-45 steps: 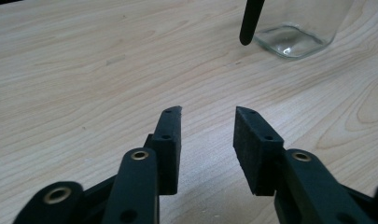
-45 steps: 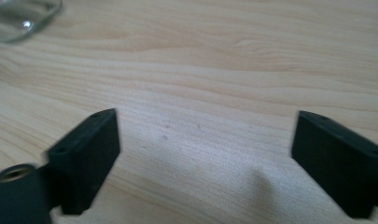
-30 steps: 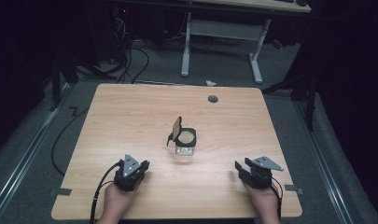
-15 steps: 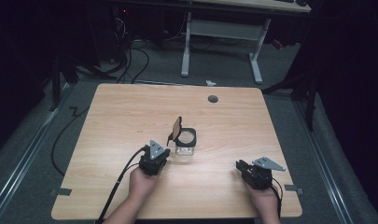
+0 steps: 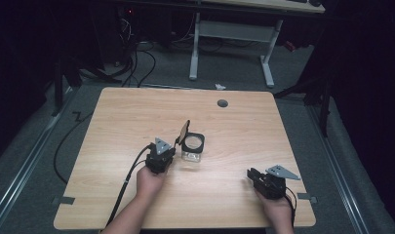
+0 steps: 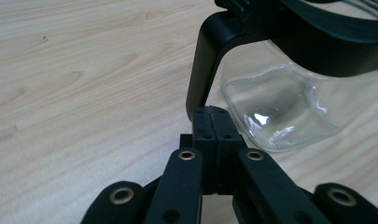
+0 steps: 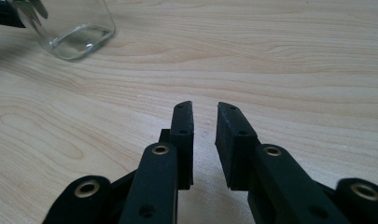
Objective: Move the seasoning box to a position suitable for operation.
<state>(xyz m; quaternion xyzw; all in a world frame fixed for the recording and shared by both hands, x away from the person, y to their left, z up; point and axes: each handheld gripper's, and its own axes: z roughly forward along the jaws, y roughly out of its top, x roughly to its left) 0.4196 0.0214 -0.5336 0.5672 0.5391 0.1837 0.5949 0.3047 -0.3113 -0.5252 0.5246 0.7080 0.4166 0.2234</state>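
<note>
the wooden counter (image 5: 136, 117) carries a small square glass jar (image 5: 192, 148) near its middle, standing upright, its black rim open and its hinged lid (image 5: 184, 132) tipped up and back on the left side. a round grommet hole (image 5: 222, 103) sits near the far edge, well apart from the jar.

the person's left forearm comes in from the bottom edge and angles up toward the jar, the hand wrapped around the left gripper (image 5: 162, 155), which lies low over the counter and points at the jar's left side. in the left gripper view the jaws are pressed together with nothing between them, their tips just beside the jar's black lid hinge (image 6: 203, 70); whether they touch it cannot be told.

the right hand holds the right gripper (image 5: 256, 174) near the front right corner, well apart from the jar, pointing leftward. in the right gripper view its jaws stand slightly apart after just closing in, with only bare counter between them, and the jar (image 7: 74, 28) sits far off at the upper left.
</note>
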